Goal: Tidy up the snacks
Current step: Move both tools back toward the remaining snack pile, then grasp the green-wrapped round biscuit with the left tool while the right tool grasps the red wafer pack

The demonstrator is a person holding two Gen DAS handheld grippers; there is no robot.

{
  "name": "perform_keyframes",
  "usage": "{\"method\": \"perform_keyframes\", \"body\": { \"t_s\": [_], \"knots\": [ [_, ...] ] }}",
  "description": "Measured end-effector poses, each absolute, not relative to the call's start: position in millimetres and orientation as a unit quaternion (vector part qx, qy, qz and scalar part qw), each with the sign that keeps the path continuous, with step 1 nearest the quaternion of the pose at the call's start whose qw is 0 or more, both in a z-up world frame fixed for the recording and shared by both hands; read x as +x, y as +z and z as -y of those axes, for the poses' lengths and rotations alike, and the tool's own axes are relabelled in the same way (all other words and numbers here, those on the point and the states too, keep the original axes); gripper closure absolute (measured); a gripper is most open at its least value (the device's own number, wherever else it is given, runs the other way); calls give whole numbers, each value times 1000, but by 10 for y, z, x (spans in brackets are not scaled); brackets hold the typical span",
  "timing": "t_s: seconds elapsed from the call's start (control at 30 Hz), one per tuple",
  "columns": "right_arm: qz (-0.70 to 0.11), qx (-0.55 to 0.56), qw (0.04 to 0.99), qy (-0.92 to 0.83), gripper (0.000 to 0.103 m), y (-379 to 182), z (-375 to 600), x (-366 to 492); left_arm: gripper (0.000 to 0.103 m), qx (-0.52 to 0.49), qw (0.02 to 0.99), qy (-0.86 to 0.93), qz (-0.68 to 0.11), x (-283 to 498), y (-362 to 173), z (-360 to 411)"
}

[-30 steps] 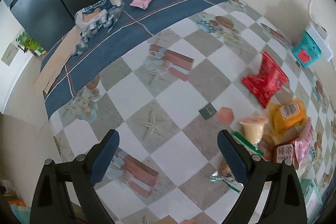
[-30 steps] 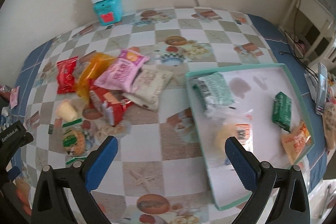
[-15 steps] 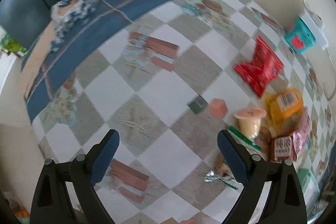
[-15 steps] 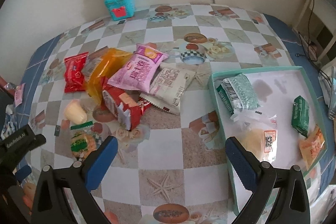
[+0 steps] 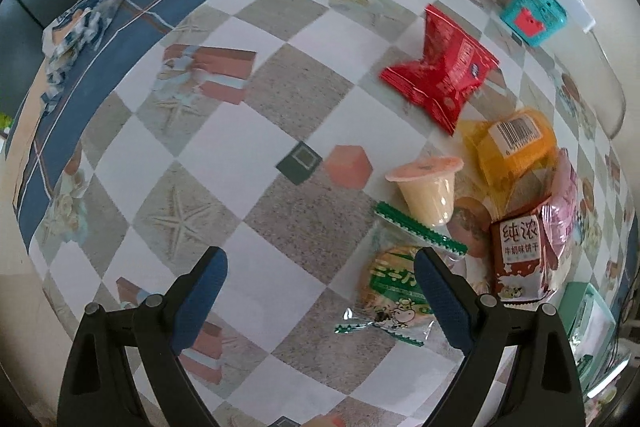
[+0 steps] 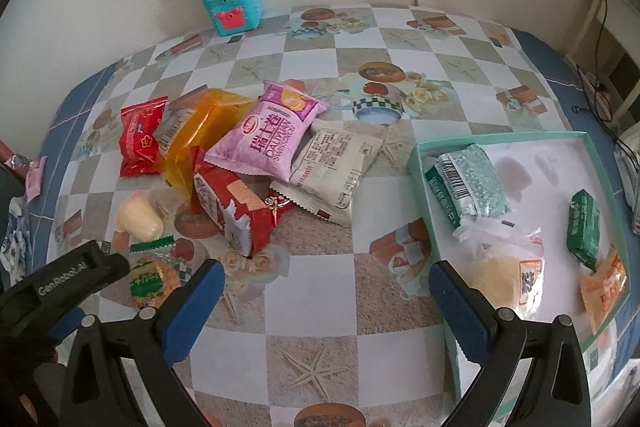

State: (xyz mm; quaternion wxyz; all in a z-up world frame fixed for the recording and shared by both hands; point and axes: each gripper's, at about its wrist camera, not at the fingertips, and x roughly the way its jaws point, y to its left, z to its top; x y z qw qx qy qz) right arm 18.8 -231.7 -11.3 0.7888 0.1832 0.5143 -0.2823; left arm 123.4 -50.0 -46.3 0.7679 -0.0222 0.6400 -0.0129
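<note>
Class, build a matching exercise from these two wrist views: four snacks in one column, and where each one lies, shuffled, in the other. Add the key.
1. pink snack pack
2. dark green packet
3. pudding cup
4. round biscuit pack

A. inside the teal tray, near its right side
B. beside the left gripper's right finger
C. on top of the pile
D. on its side, left of the pile

Pairs: 1-C, 2-A, 3-D, 4-B

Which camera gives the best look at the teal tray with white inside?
The right wrist view: the teal tray with white inside shows nearly whole, five snacks lying in it. The left wrist view catches only a corner at its lower right edge.
</note>
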Motion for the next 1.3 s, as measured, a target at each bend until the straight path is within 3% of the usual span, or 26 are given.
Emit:
{"method": "perform_keyframes", "body": {
  "t_s": [0.67,0.77,0.93,1.3],
  "knots": [
    [-518,187,783,-289,0,-151,2389,155,9,66,771,-57,-631,1144,-693,1167],
    [-518,188,782,-290,0,-154,2401,148,16,71,774,-59,-627,1146,-708,1278],
    [-519,188,782,-290,0,-161,2404,148,45,76,773,-55,-628,1133,-695,1357],
    [-519,183,784,-287,0,-168,2386,166,51,77,775,-57,-625,1102,-693,1480]
  ]
}}
